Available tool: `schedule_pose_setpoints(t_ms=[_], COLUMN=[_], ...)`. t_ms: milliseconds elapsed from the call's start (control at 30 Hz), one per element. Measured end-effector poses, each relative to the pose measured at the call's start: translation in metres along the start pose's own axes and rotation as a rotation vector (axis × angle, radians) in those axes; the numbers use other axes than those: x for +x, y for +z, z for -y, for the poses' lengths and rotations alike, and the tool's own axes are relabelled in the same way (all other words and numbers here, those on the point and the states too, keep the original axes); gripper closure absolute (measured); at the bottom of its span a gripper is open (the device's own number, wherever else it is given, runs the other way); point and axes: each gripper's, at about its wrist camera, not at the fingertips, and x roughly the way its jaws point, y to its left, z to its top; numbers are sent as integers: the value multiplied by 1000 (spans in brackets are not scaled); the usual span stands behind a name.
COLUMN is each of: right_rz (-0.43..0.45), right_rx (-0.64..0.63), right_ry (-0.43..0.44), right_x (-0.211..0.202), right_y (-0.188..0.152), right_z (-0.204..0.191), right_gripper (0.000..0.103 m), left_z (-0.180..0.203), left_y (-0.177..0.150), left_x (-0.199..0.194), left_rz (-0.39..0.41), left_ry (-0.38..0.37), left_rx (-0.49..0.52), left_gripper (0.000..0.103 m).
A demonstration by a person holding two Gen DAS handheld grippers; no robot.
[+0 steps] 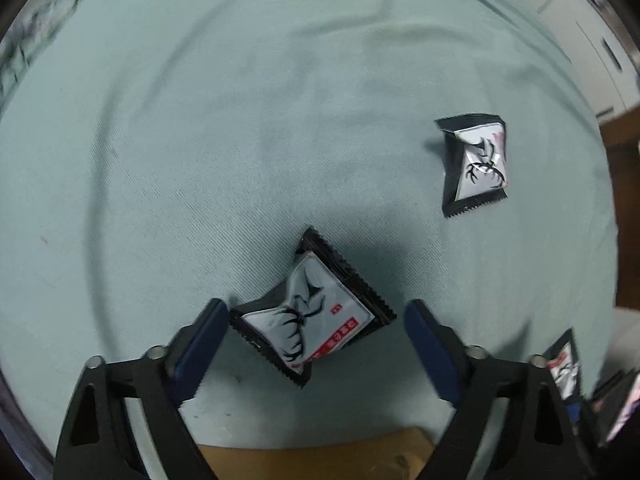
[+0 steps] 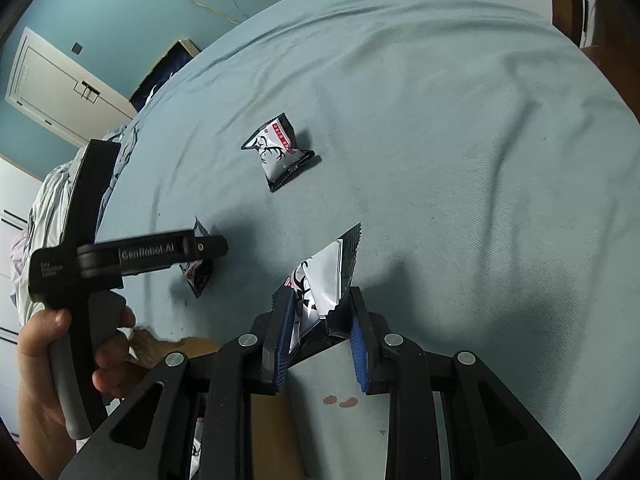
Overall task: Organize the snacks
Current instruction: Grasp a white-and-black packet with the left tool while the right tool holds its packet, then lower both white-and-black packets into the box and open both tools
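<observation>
Black-and-white snack packets with an antler print lie on a light blue cloth (image 1: 240,120). My left gripper (image 1: 316,312) is open with one packet (image 1: 308,316) lying between its blue fingers. A second packet (image 1: 476,164) lies farther off to the right. My right gripper (image 2: 320,300) is shut on a third packet (image 2: 320,280), held above the cloth (image 2: 440,160). The right wrist view shows the left gripper (image 2: 212,246) from the side over its packet (image 2: 198,276), and the far packet (image 2: 276,152) beyond.
A brown cardboard surface (image 1: 320,460) sits just below the left gripper; it also shows in the right wrist view (image 2: 272,432). More packets (image 1: 564,368) show at the lower right edge. A hand (image 2: 60,360) holds the left gripper. Rumpled bedding (image 2: 52,200) lies at left.
</observation>
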Motion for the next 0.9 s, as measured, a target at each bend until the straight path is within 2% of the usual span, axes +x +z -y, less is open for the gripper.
schedule_pose_setpoints(t_ms=[33, 67, 167, 200, 267, 333, 367, 467, 633, 667, 800, 900], right_rz=[-2, -3, -3, 2, 11, 27, 35, 33, 37, 44, 82, 119], right_rx=[3, 5, 9, 14, 21, 34, 48, 84, 100, 99, 80, 51], right_ry=[1, 1, -9, -12, -15, -19, -22, -25, -40, -43, -49, -51], right_x=[0, 0, -1, -2, -5, -8, -9, -8, -9, -12, -27, -40], right_y=[0, -1, -3, -3, -4, -5, -6, -10, -17, -19, -29, -39], right_z=[0, 1, 1, 2, 2, 5, 9, 17, 15, 14, 7, 0], right_gripper=[79, 79, 79, 79, 79, 79, 79, 79, 79, 79, 79, 79], left_z=[-4, -6, -4, -2, -1, -2, -2, -5, -19, -27, -39, -34], left_y=[0, 0, -5, -7, -13, -22, -26, -48, -97, -93, -130, -153], left_x=[5, 6, -1, -4, -13, -29, -37, -69, -128, -139, -168, -175], left_rz=[-25, -27, 9, 19, 54, 98, 116, 170, 281, 295, 348, 383], left_ry=[-21, -27, -30, -22, -7, 24, 29, -13, -36, -48, -64, -71], left_rx=[-17, -24, -7, 8, 17, 6, 4, 7, 15, 17, 58, 96], left_gripper=[34, 33, 42, 49, 57, 75, 81, 81, 82, 82, 82, 82])
